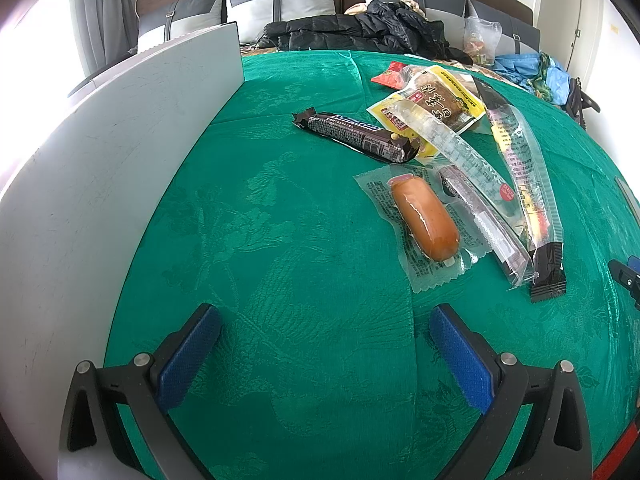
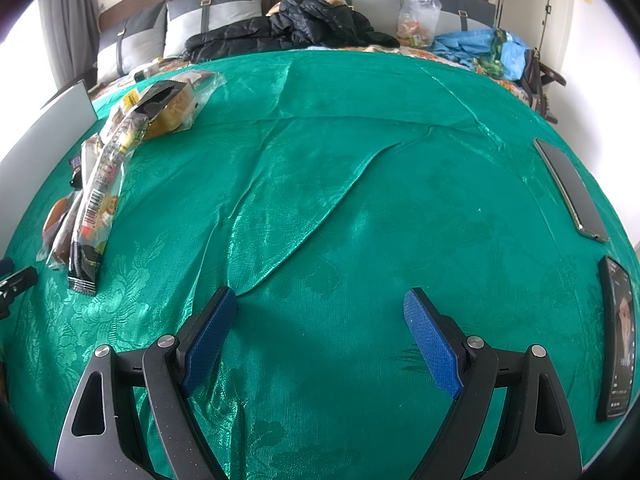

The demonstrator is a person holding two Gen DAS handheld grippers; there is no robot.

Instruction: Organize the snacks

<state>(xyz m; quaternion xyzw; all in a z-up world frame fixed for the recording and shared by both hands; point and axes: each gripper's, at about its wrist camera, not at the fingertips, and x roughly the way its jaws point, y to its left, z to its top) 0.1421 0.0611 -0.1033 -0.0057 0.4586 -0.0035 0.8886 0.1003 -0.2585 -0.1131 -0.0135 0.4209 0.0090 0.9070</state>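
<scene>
Both tools idle: left gripper [image 1: 324, 344] and right gripper [image 2: 320, 336] spread wide, nothing between pads. Snack pile [image 1: 460, 168] lies right of the white box [image 1: 100, 184]; sausage pack [image 1: 424, 220] nearest. Rec: take one pack at a time, pinch across body, not the film edge.

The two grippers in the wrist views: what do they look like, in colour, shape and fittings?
The left gripper and the right gripper look alike. Each has two black plastic fingers with triangular cut-outs near the base, round silver pivot pins, and flat blue textured pads on the inner faces. No cables, markings or sleeves show.
</scene>
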